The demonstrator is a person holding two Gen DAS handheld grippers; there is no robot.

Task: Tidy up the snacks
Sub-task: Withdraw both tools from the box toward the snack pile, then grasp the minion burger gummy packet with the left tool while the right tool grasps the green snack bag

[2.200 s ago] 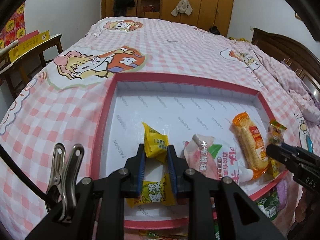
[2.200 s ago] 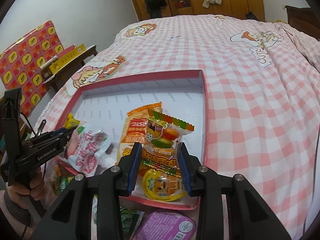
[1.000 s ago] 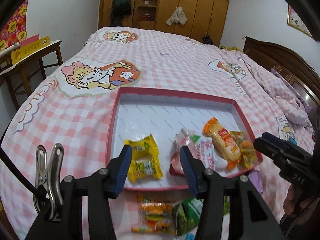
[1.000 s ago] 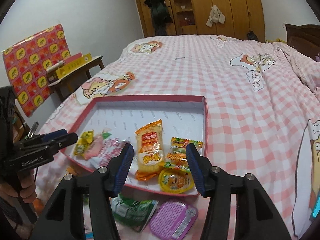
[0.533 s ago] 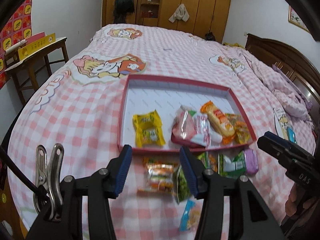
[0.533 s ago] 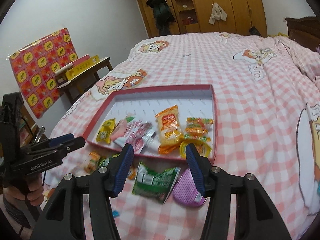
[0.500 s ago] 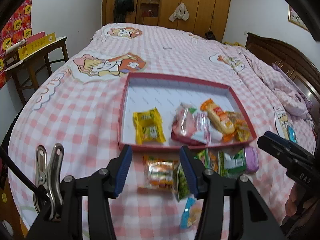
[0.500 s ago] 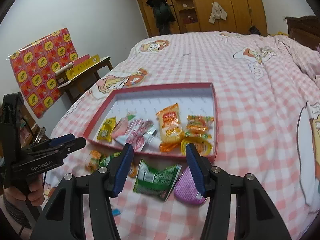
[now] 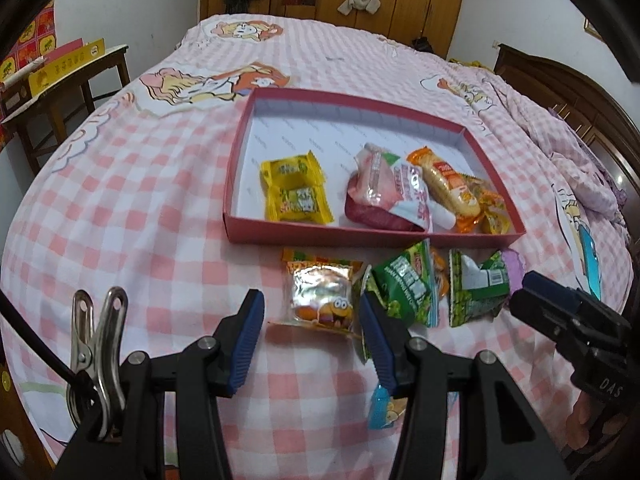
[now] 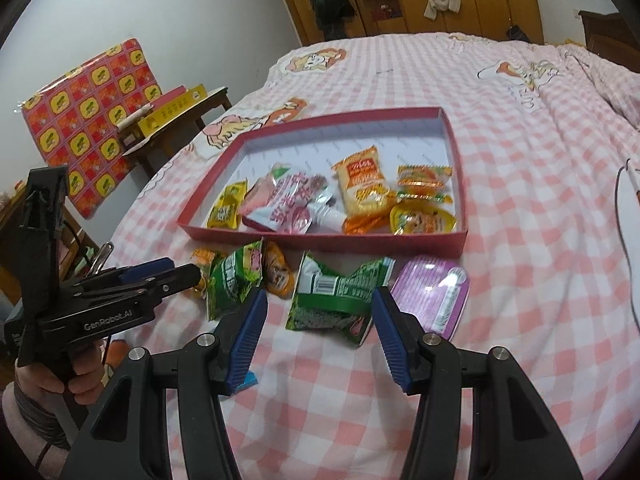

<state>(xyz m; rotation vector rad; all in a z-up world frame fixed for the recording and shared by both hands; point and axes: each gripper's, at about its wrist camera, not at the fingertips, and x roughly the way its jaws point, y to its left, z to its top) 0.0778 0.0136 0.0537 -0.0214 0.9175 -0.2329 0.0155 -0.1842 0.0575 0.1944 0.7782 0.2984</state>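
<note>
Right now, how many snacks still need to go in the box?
Several snacks already lie in the red box. Both claws, left claw and right claw, are open and hold nothing. At least five packets still wait on the bed, like the green packet and purple cup.

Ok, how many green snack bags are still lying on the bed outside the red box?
2: one green bag in front of the box's near-left part, another to its right beside the purple tub. Others could be hidden underneath.

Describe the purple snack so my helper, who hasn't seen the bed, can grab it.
Find the red box on the pink checked bedspread. Outside its near right corner lies the purple packet, beside a green bag. It is the only purple, flat, rounded-edged one.
</note>
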